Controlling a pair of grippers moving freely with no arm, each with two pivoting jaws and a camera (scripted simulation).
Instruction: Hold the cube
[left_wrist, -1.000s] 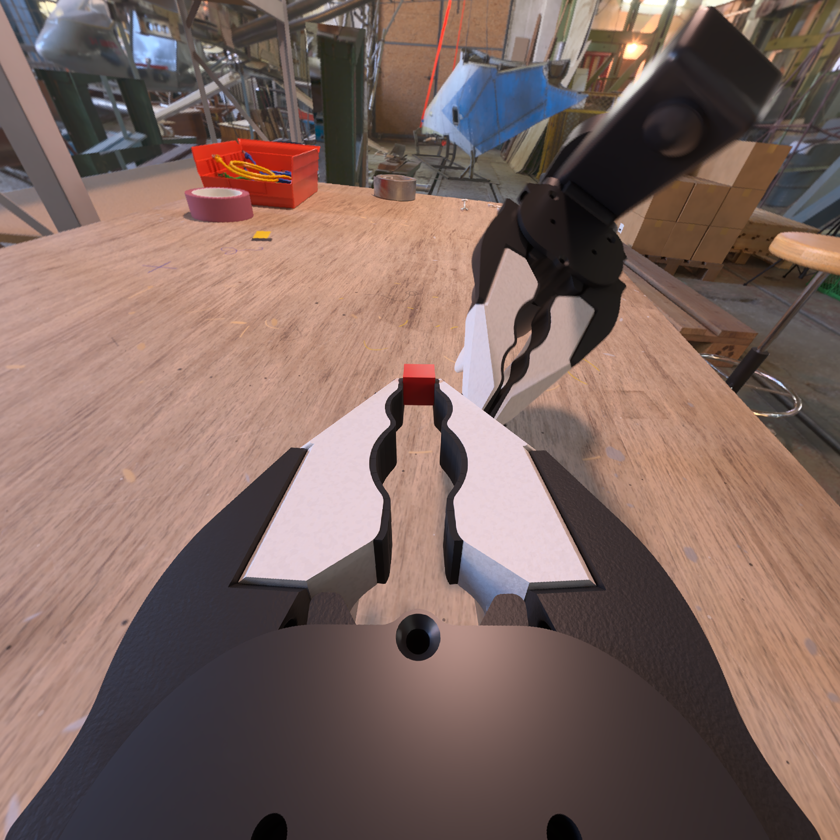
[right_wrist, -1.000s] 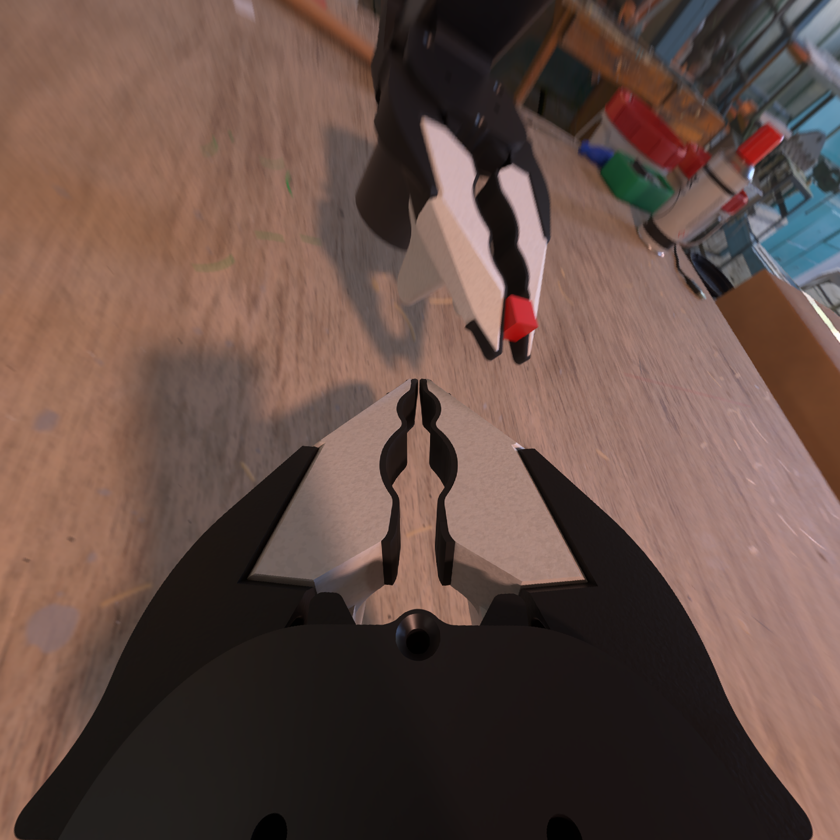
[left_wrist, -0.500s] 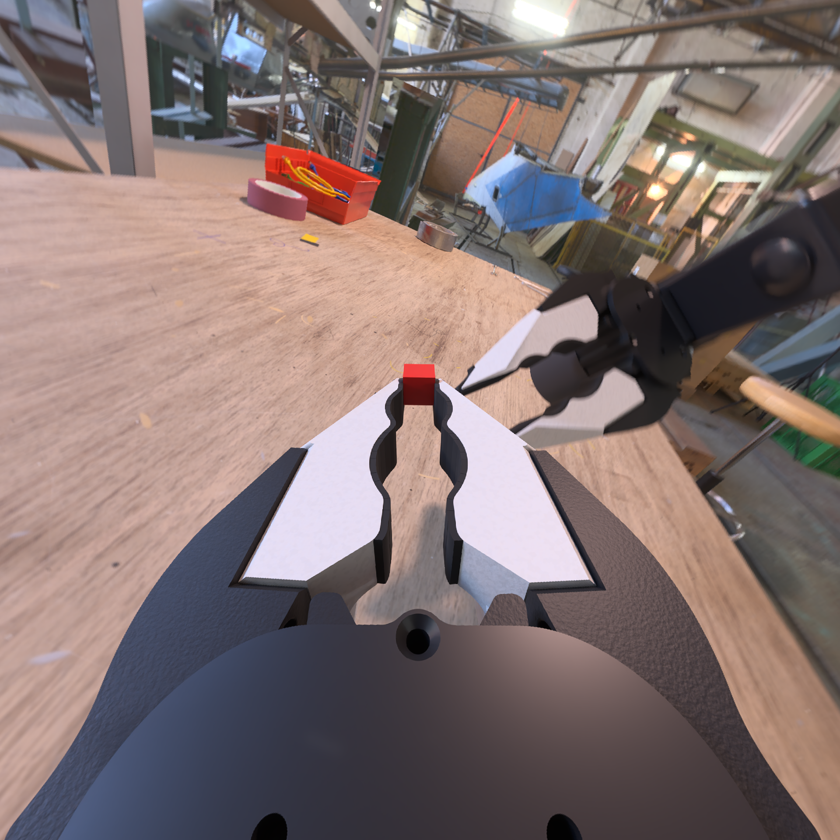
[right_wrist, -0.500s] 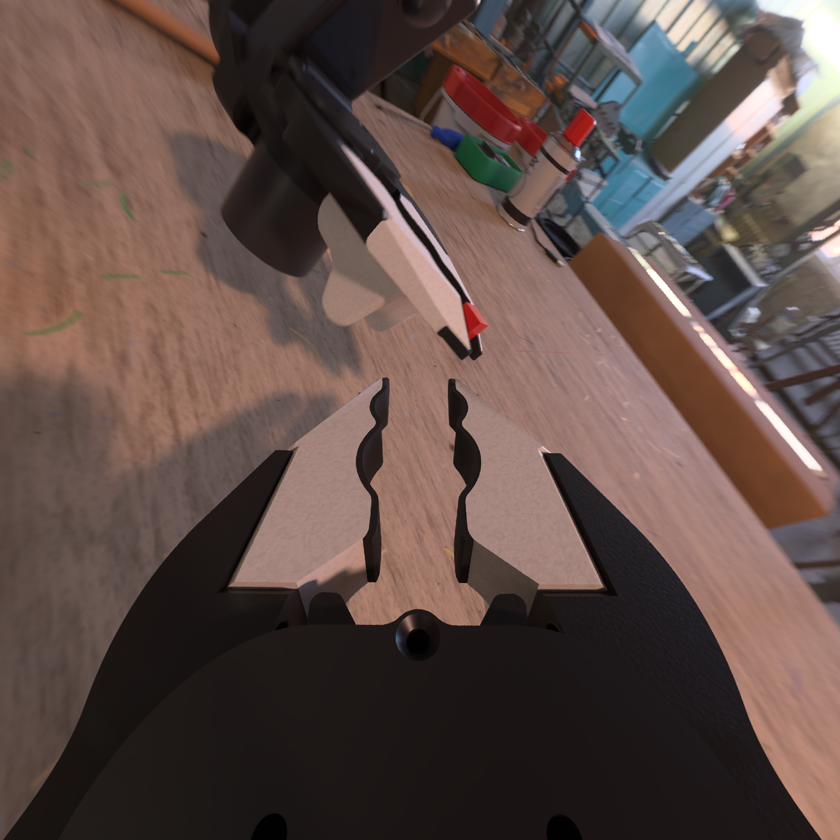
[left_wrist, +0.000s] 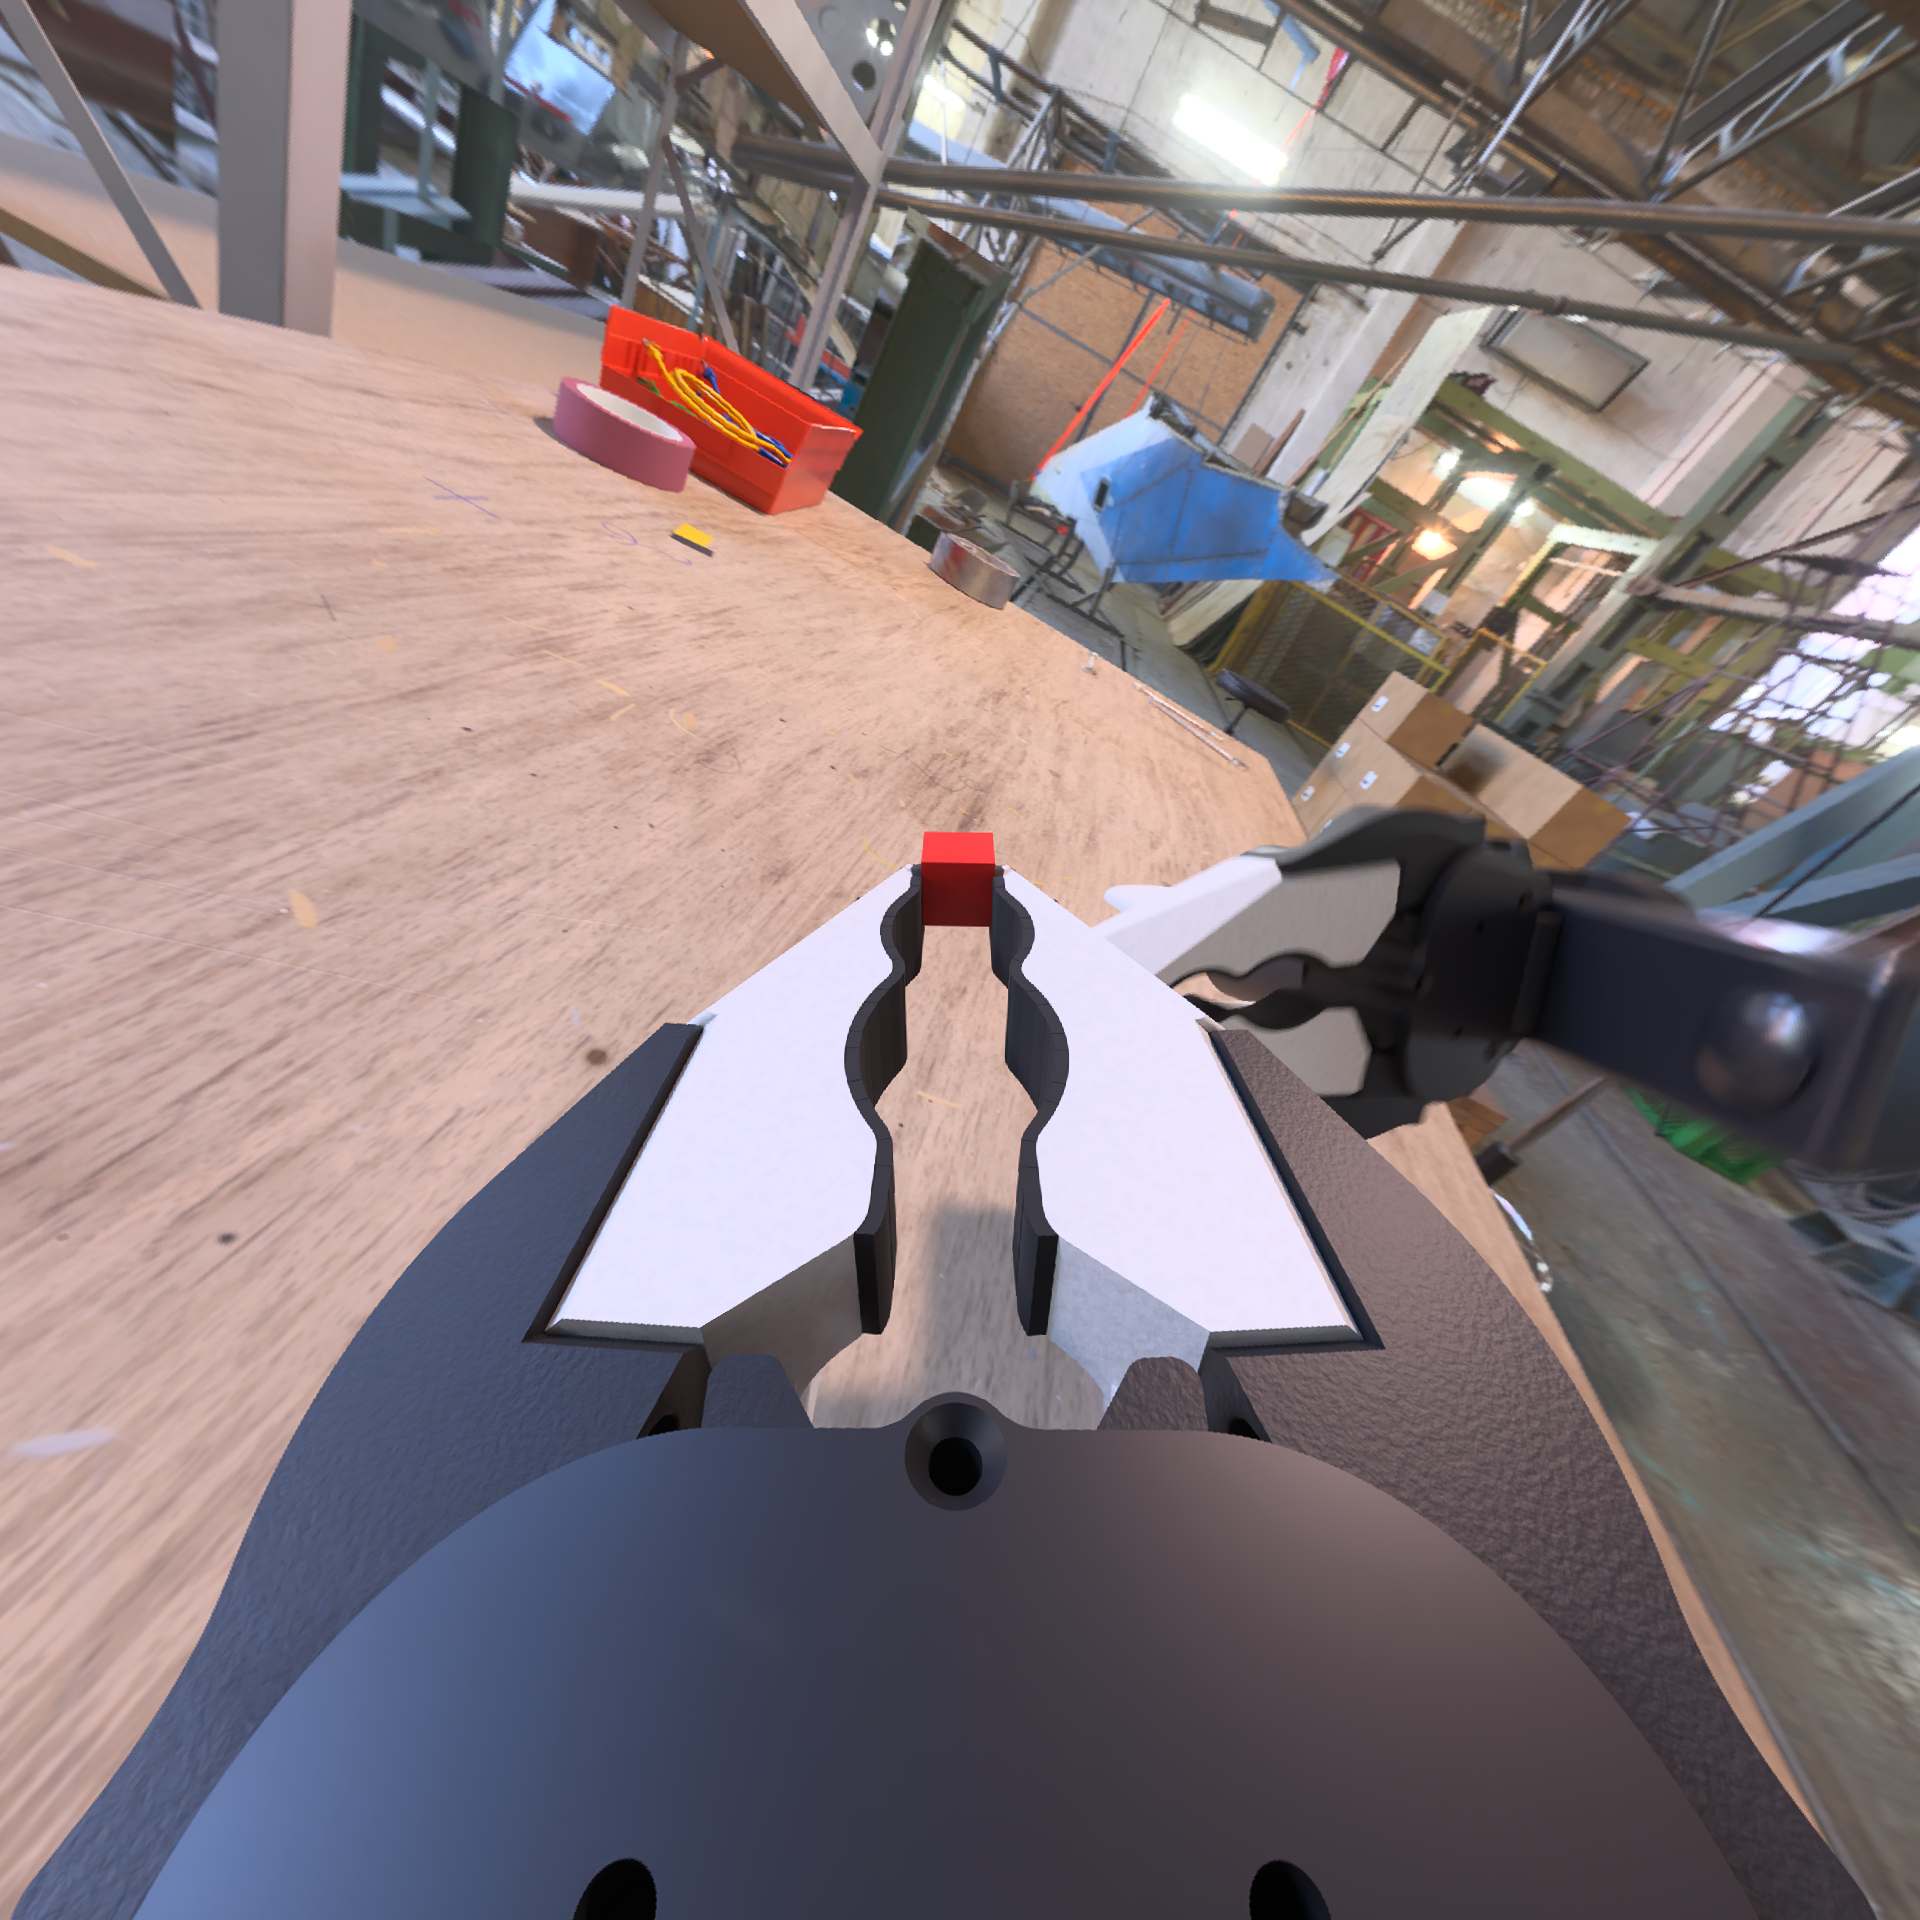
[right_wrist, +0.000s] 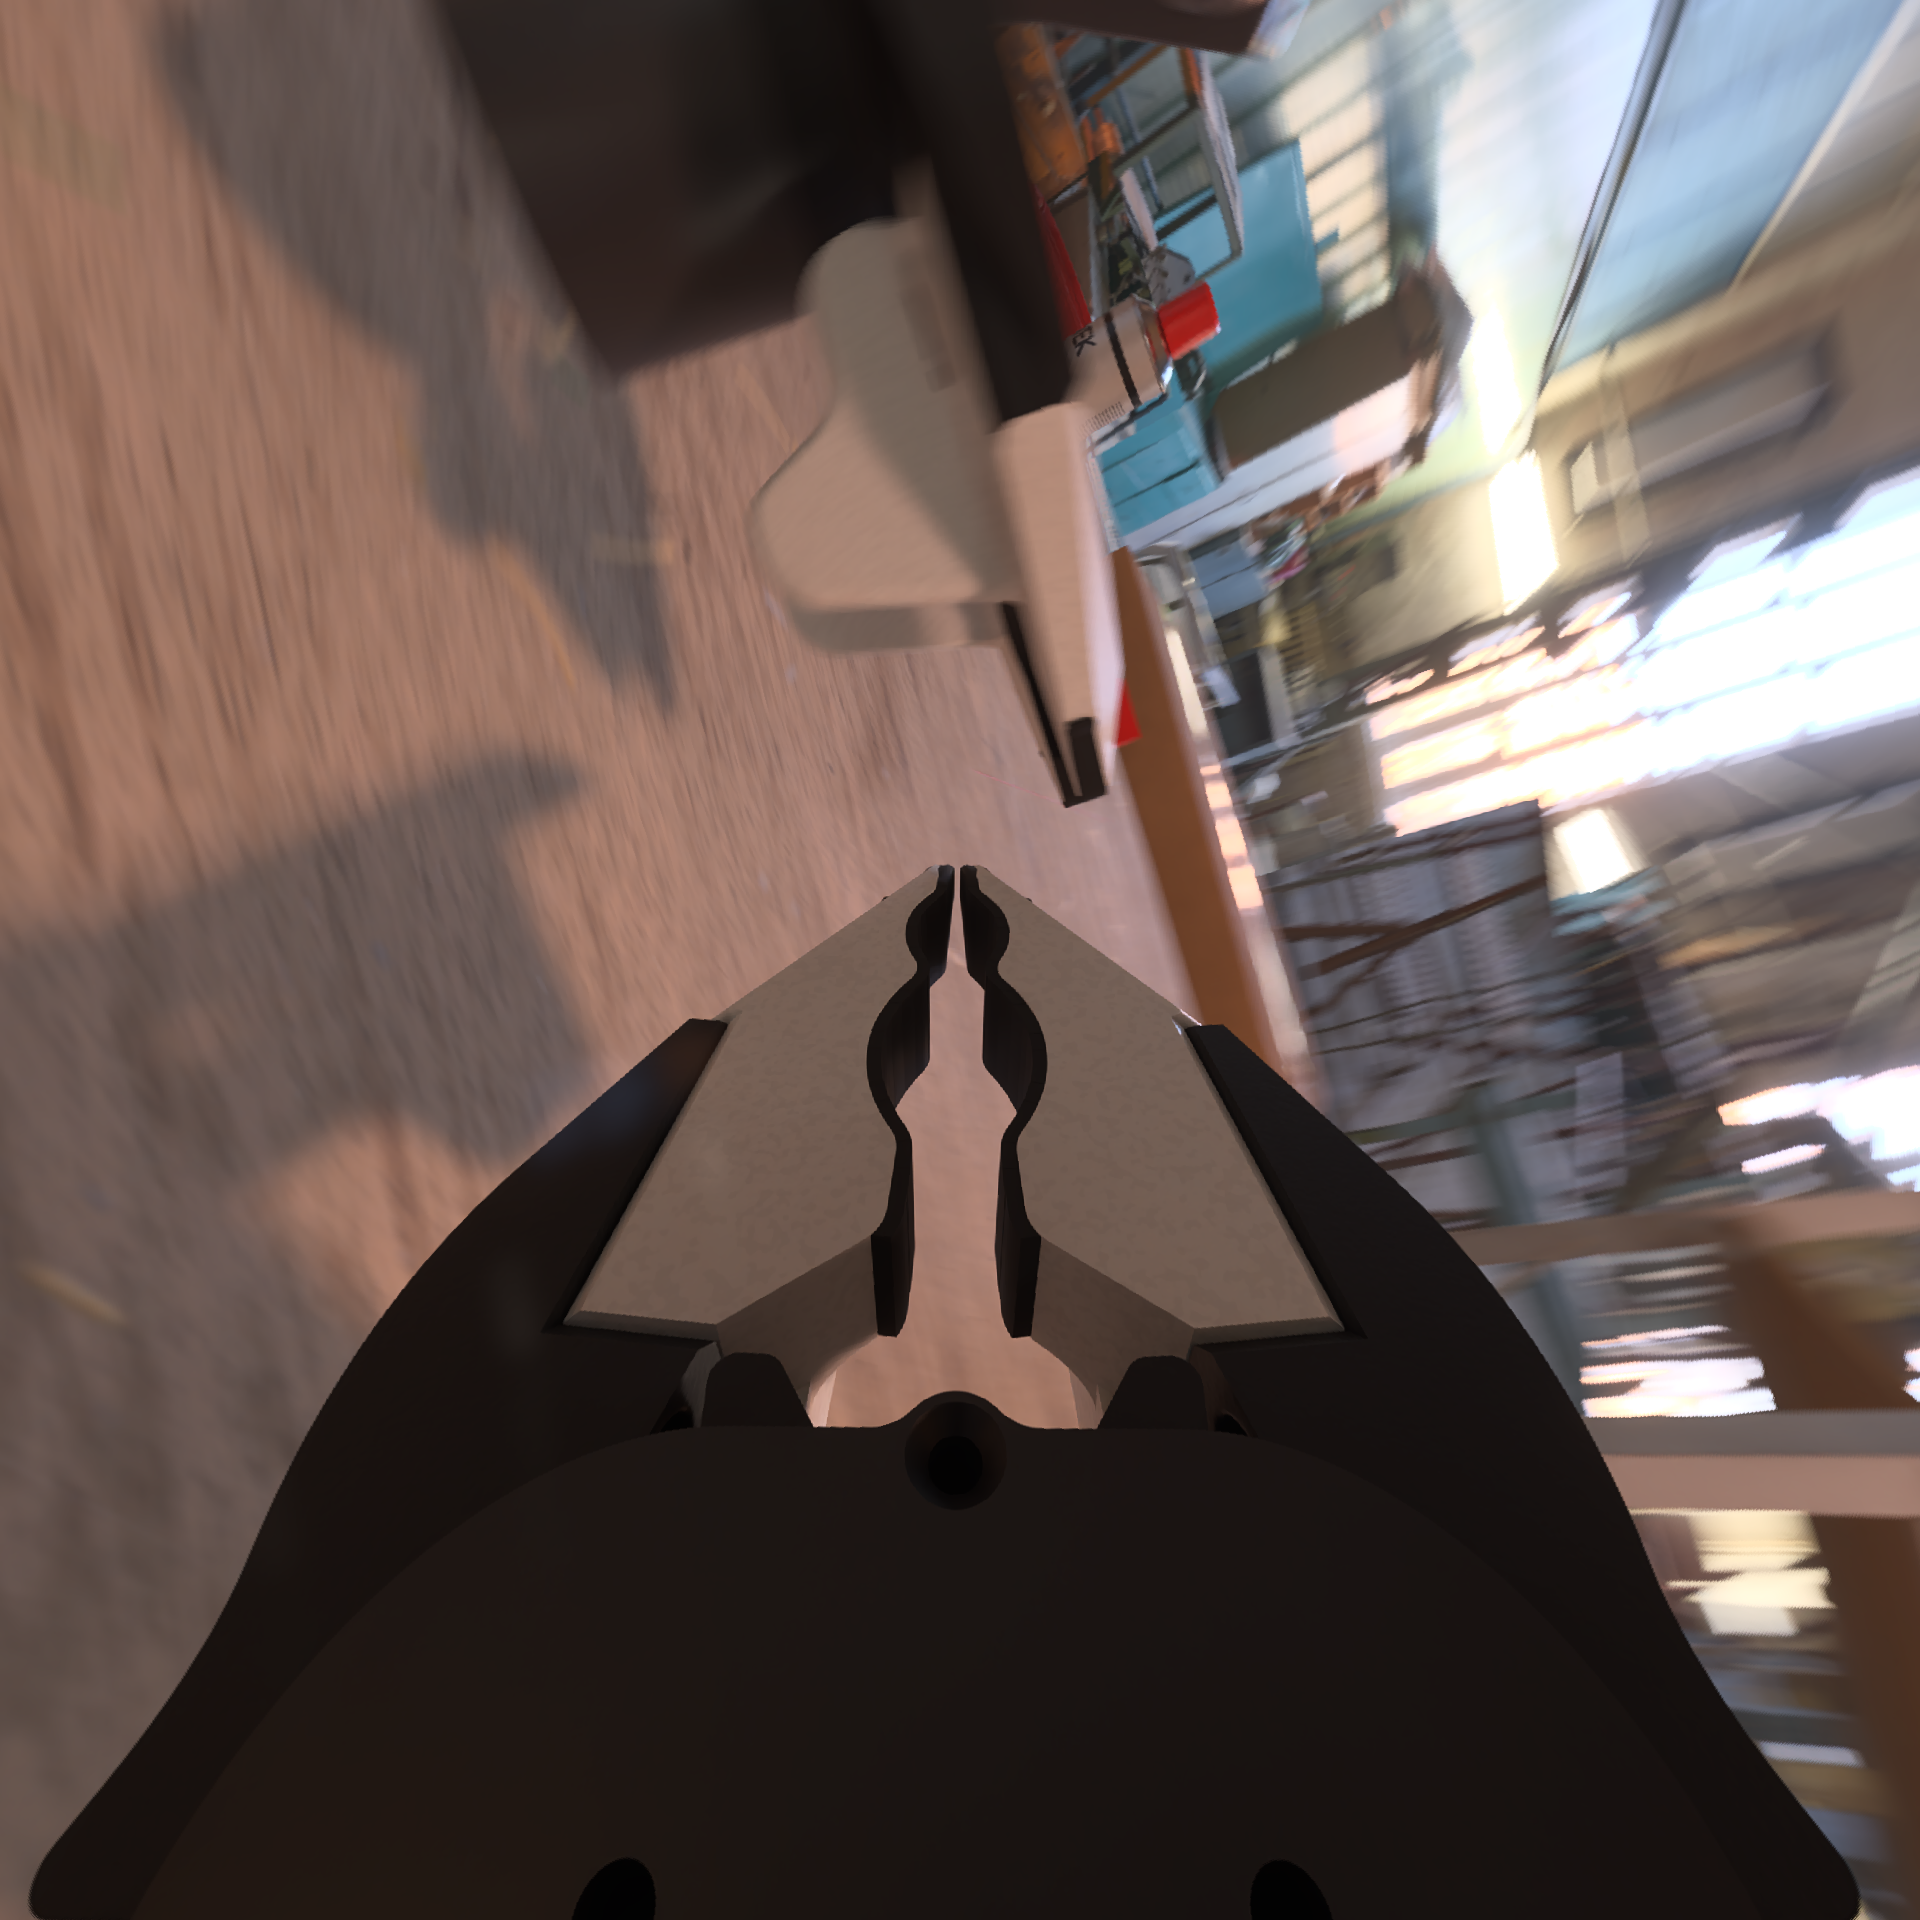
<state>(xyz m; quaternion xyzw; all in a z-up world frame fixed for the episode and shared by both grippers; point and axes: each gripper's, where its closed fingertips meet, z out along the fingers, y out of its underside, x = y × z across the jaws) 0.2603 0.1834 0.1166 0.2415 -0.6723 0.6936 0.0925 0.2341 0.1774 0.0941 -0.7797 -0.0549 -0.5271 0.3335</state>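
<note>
A small red cube (left_wrist: 957, 878) is pinched between the tips of my left gripper (left_wrist: 957, 883), held above the wooden table (left_wrist: 364, 727). My right gripper (right_wrist: 956, 878) is shut and empty. In the left wrist view the right gripper (left_wrist: 1164, 925) lies on its side just right of the cube, its tips partly hidden behind my left finger. In the right wrist view the left gripper (right_wrist: 1081, 748) hangs ahead and slightly right, seen edge-on, with only a sliver of the cube (right_wrist: 1125, 717) showing.
At the table's far side stand a red bin of cables (left_wrist: 727, 416), a pink tape roll (left_wrist: 621, 431), a small yellow piece (left_wrist: 692, 537) and a grey tape roll (left_wrist: 971, 569). The table's edge (left_wrist: 1195, 707) runs close on the right. Cardboard boxes (left_wrist: 1455, 769) stand beyond it.
My right gripper opened half a second ago and has shut again, rolling onto its side. My left gripper kept its hold on the cube and tilted upward.
</note>
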